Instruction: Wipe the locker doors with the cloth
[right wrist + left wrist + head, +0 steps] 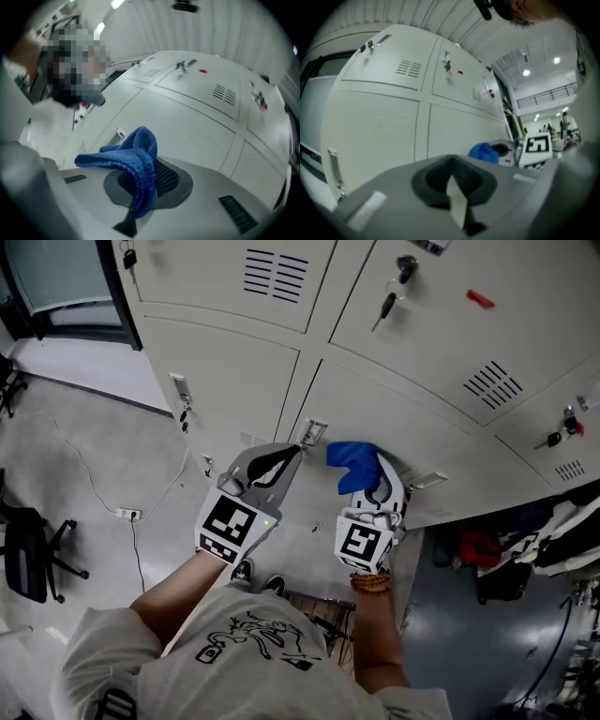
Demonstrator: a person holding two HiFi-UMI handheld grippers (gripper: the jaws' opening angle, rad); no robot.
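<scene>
Starting at the right hand-held gripper: clamped shut on a blue terry cloth, pinched at a fold low down, with a fat loop standing proud of the jaw tips and a flap trailing off to the left. Plenty of fabric out front there.

Across to the left hand-held gripper: closed up, nothing between the jaws, hovering just beside the right one and close to a small door latch.

Out from there to the pale grey locker door, with the cloth held up near its lower left corner. Impossible to say whether fabric and metal are actually touching. Higher up, keys hanging from a lock, a red tag and a block of vent slots on the neighbouring doors. Off to the left, grey floor and a black office chair.

As for the cloth: looks light, soft and floppy, with no stiffness at all, so likely to bunch and fold under pressure rather than lie flat. Best gripped through the bunched middle, as now, leaving a generous pad ahead of the jaws. Too little sticking out and hard jaw tips could scrape the paint. Worth watching the loose flap, too: could well snag on latches and dangling keys.
</scene>
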